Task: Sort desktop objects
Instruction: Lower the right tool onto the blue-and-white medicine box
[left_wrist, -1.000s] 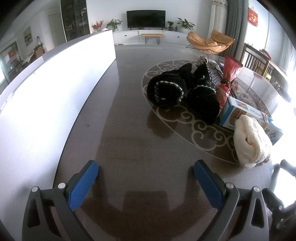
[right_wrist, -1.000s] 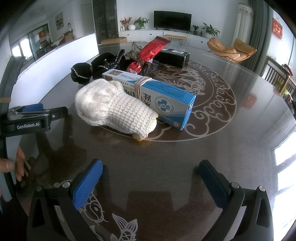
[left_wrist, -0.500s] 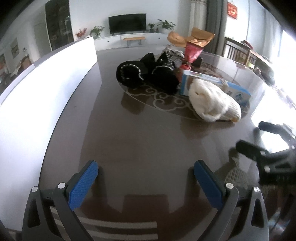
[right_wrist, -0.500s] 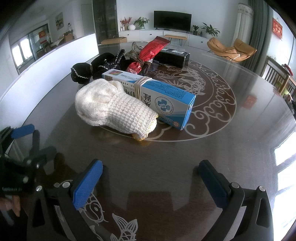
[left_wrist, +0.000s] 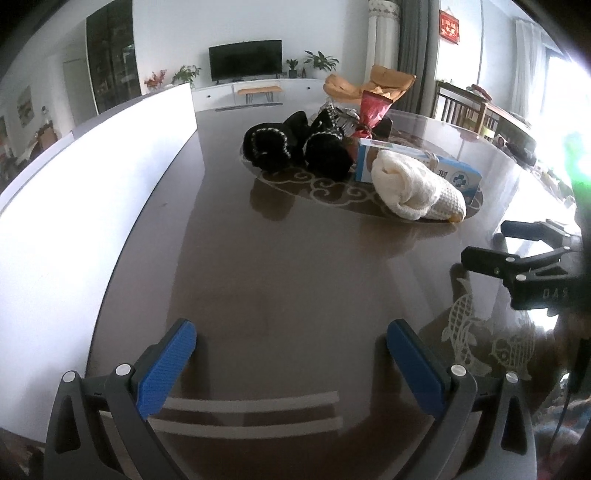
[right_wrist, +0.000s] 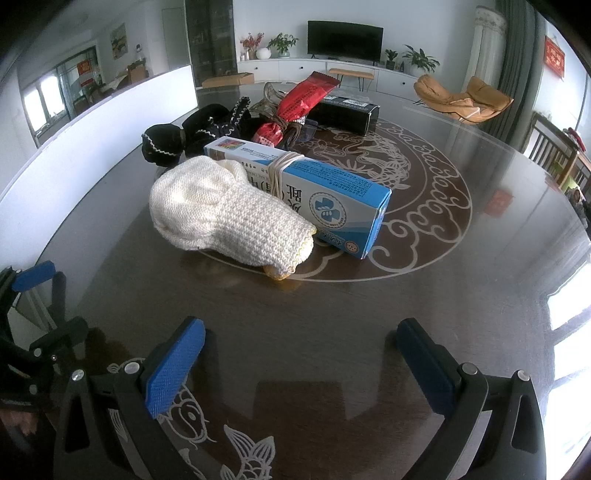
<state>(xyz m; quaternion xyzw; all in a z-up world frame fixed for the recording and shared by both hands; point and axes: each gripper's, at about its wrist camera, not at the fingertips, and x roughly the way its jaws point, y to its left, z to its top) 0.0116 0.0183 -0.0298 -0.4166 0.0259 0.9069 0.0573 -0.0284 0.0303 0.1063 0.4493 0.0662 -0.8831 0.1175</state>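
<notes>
We are holding our left gripper (left_wrist: 291, 354) and right gripper (right_wrist: 301, 354) wide open and empty over the table (right_wrist: 332, 306), the white glove (right_wrist: 229, 216) lying at eleven o'clock against the blue box (right_wrist: 332, 199).

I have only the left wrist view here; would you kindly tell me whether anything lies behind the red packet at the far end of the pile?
Observer: Yes, a long black box lies behind the red packet.
Operator: Thank you. Is anything around the blue box?
Observer: A tan cord is wound around the blue box near its middle.
Operator: Is the right gripper empty?
Observer: The right gripper is open, nothing between its fingers, short of the white knitted glove.
</notes>
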